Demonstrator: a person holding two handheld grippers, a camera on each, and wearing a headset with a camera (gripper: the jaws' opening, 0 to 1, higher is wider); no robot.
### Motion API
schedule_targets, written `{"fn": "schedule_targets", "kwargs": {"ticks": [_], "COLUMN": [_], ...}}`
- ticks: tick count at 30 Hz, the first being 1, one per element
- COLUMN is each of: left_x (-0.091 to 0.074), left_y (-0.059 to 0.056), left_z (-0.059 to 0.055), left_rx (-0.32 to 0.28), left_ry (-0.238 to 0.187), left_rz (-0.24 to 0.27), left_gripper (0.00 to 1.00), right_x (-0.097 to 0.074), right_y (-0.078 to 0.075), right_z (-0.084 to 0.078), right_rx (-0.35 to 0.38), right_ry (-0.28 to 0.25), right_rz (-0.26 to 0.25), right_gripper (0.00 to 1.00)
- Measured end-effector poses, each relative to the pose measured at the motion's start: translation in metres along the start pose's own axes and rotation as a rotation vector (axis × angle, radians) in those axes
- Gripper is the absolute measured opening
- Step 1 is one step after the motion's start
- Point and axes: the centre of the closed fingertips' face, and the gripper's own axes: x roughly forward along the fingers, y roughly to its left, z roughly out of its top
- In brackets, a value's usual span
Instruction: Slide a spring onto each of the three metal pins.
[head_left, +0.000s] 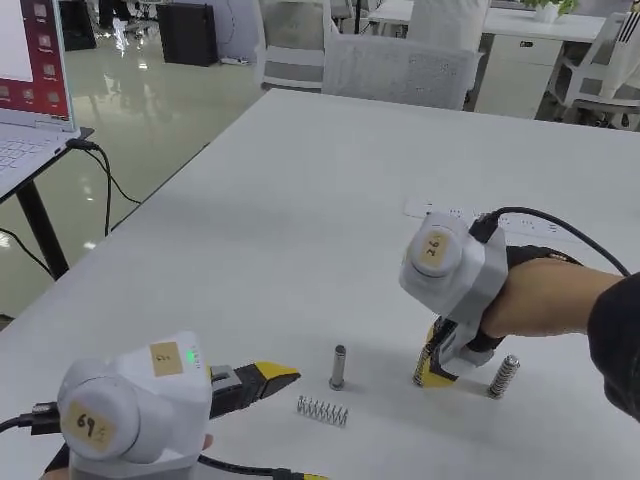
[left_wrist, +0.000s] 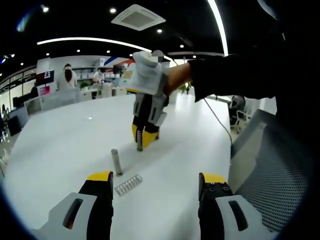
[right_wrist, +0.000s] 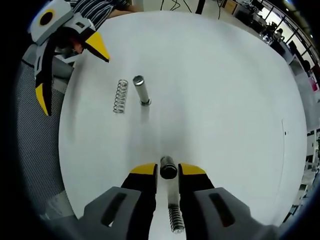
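Right gripper (right_wrist: 168, 172) pinches a pin (right_wrist: 168, 168) (upright); left gripper (left_wrist: 156, 178) gapes empty, loose spring (left_wrist: 128, 184) and bare pin (left_wrist: 116, 161) between them.

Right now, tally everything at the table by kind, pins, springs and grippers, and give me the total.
Pins: 3, bare pin, held pin in the right gripper, far pin.
Springs: 3, loose spring, one on the held pin, one on the far pin.
Grippers: 2, left gripper and right gripper.
Total: 8.
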Motion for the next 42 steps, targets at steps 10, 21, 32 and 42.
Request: {"fn": "schedule_targets", "kwargs": {"ticks": [10,21,32,42], "left_x": [0.001,0.001,0.001,-0.001], "left_y": [0.000,-0.001,-0.002,-0.002], "left_z": [0.001,0.002,0.001,-0.001], "left_rx": [0.005,0.007,0.008,0.008], "left_ry": [0.001,0.001,0.002,0.004], "left_rz": [-0.003,-0.007,-0.011,-0.011], "left_gripper": [0.65,0.65,0.65,0.64], "right_x": [-0.012,-0.033,-0.032,-0.014], "right_y": [-0.001,0.002,0.032,0.062], "right_z": [0.001,0.023,0.051,0.066], "right_rx": [-0.011,-0.053,-0.061,-0.055], "right_ry": [-0.013,-0.055,-0.127,-0.155], "right_rz": [-0.027,-0.063,0.009,0.082], "right_gripper": [0.19,0.22,0.21,0.19]}}
